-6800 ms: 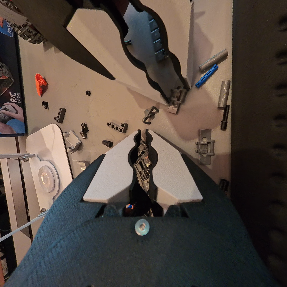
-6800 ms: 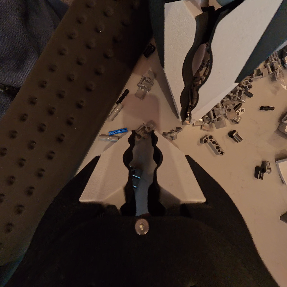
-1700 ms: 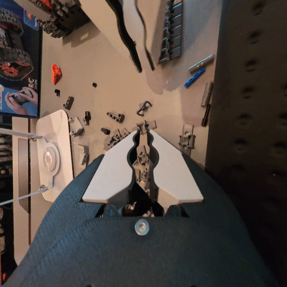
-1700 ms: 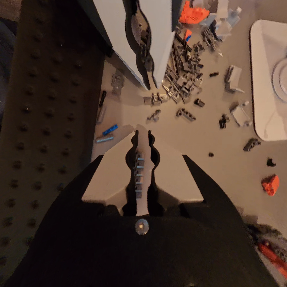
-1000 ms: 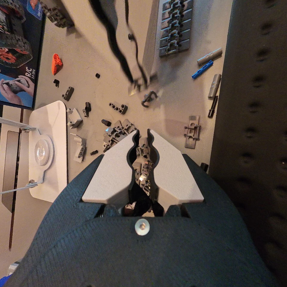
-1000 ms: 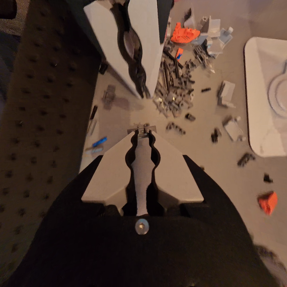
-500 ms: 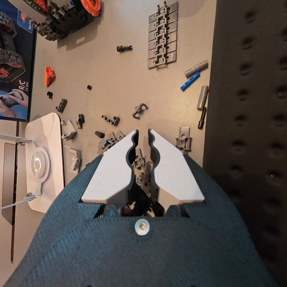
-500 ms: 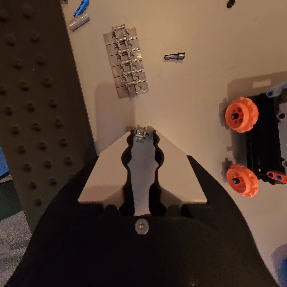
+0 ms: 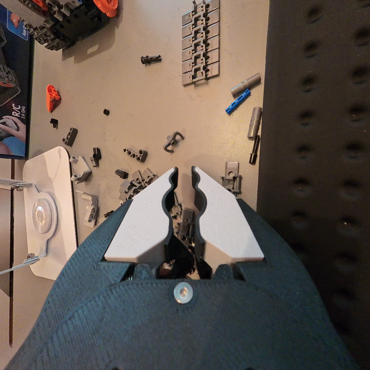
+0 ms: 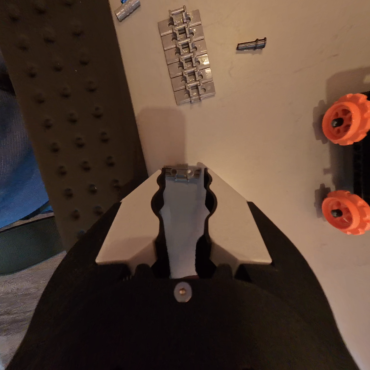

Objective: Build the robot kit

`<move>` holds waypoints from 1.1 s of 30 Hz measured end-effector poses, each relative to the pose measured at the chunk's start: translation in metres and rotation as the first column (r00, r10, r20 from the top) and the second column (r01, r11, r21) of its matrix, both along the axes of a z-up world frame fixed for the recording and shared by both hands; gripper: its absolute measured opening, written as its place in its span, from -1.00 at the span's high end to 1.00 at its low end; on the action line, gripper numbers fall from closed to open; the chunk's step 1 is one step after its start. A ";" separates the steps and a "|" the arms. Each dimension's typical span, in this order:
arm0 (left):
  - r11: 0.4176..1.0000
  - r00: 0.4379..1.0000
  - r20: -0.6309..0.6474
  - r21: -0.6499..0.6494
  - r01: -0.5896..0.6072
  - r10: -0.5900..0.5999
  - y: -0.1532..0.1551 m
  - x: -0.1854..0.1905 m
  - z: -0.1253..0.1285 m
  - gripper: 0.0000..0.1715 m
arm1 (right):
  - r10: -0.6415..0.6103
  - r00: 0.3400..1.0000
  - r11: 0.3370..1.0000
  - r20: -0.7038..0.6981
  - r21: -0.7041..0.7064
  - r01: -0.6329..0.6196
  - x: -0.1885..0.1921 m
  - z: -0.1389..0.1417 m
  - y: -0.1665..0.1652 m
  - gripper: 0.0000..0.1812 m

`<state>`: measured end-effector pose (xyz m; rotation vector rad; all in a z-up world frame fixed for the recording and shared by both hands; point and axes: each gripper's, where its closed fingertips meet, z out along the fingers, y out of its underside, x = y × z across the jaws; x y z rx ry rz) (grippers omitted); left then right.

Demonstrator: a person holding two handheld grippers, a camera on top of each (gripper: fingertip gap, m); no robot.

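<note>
Since a second ago the right gripper (image 10: 183, 170) has swung from the parts pile to bare beige tabletop (image 10: 260, 100), clamped on a single grey plastic track link (image 10: 182, 172). Left gripper (image 9: 184, 170) has opened a slit, empty, above the loose grey link pile (image 9: 136, 183). Assembled grey track strip (image 10: 187, 58) lies ahead, unobstructed; orange toothed wheels (image 10: 345, 128) sit right.

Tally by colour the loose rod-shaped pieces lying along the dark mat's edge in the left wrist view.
Grey tubes: 2
Blue pin: 1
Black pin: 1
Total: 4
</note>
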<state>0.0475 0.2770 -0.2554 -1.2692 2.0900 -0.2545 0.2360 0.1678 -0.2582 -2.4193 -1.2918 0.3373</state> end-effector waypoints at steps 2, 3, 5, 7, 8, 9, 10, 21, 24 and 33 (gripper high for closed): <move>1.000 1.000 -0.002 -0.001 0.004 -0.004 -0.001 0.001 0.000 0.85 | 0.001 1.000 0.999 0.015 0.036 -0.001 0.004 0.003 -0.001 0.64; 1.000 1.000 -0.004 0.001 0.005 -0.005 -0.001 0.001 0.000 0.85 | -0.009 1.000 0.999 0.017 0.039 0.008 0.006 0.003 -0.001 0.64; 1.000 1.000 -0.006 0.001 0.005 -0.005 -0.001 0.001 -0.001 0.85 | -0.022 0.999 0.998 0.030 0.058 0.020 0.011 0.003 0.000 0.69; 1.000 1.000 -0.009 0.002 0.006 -0.006 -0.002 0.001 -0.002 0.85 | -0.020 0.998 0.997 0.051 0.073 0.017 0.012 0.001 0.000 0.68; 1.000 1.000 -0.011 0.003 0.007 -0.007 -0.002 0.001 -0.003 0.85 | -0.011 0.998 0.997 0.063 0.082 0.006 0.010 0.001 -0.001 0.66; 1.000 1.000 -0.011 0.002 0.007 -0.007 -0.003 0.001 -0.003 0.85 | 0.002 0.998 0.995 0.065 0.098 -0.008 0.007 0.003 -0.003 0.66; 1.000 1.000 -0.011 0.001 0.008 -0.008 -0.003 0.001 -0.003 0.85 | 0.005 0.998 0.994 0.065 0.111 -0.012 0.004 0.004 -0.003 0.65; 1.000 1.000 -0.018 0.009 0.022 -0.022 -0.007 0.005 -0.004 0.86 | -0.024 0.994 0.988 0.104 0.152 0.008 -0.002 0.005 0.006 0.75; 1.000 0.999 -0.018 0.012 0.027 -0.027 -0.008 0.005 -0.004 0.86 | 0.017 0.985 0.990 0.169 0.133 -0.040 0.000 0.000 0.006 0.79; 0.993 0.982 0.157 0.051 0.103 -0.110 -0.035 0.052 0.030 0.82 | 0.022 0.996 0.992 0.084 0.120 -0.032 -0.003 -0.001 0.009 0.91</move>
